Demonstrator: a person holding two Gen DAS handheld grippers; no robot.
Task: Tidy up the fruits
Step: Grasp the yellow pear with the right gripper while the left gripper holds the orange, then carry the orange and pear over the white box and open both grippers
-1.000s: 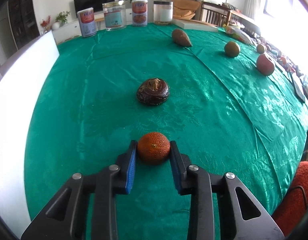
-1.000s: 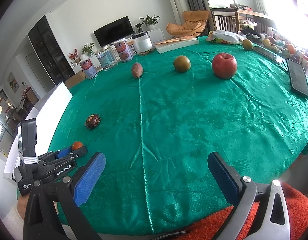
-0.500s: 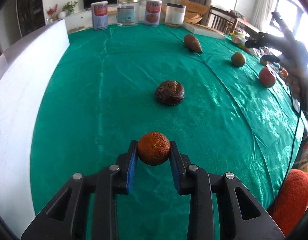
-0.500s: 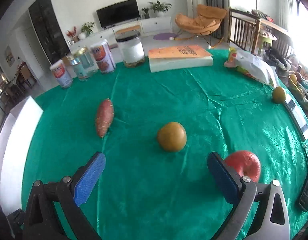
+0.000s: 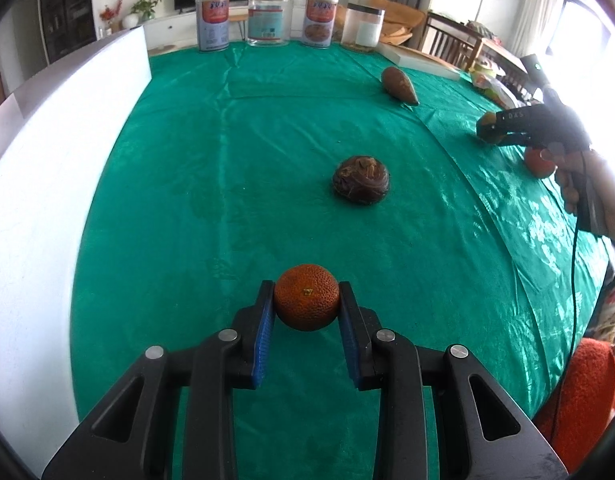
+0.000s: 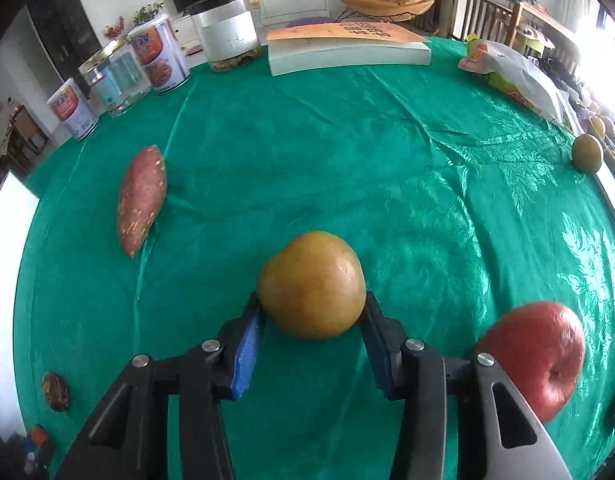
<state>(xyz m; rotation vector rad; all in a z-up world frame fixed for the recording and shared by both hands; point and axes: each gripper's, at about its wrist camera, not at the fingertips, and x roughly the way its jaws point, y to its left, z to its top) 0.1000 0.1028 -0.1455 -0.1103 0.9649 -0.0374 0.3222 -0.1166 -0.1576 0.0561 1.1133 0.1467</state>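
Observation:
My left gripper (image 5: pixel 306 307) is shut on an orange tangerine (image 5: pixel 306 302) and holds it just above the green tablecloth (image 5: pixel 227 152). My right gripper (image 6: pixel 311 312) is shut on a yellow-brown pear (image 6: pixel 311 295) on the cloth. A red apple (image 6: pixel 537 354) lies just right of the right gripper. A sweet potato (image 6: pixel 141 204) lies to the pear's left. A dark brown round fruit (image 5: pixel 361 179) lies ahead of the left gripper. The right gripper also shows in the left wrist view (image 5: pixel 491 130), far right.
Several tins and jars (image 5: pixel 267 20) stand along the far edge. A white box with an orange book (image 6: pixel 347 50) and a plastic bag (image 6: pixel 519 76) lie at the back. Another pear (image 6: pixel 586 152) sits far right. A white board (image 5: pixel 47 160) runs along the left.
My right gripper moved forward and closed from wide open onto the pear. My left gripper kept its hold on the tangerine and shifted slightly.

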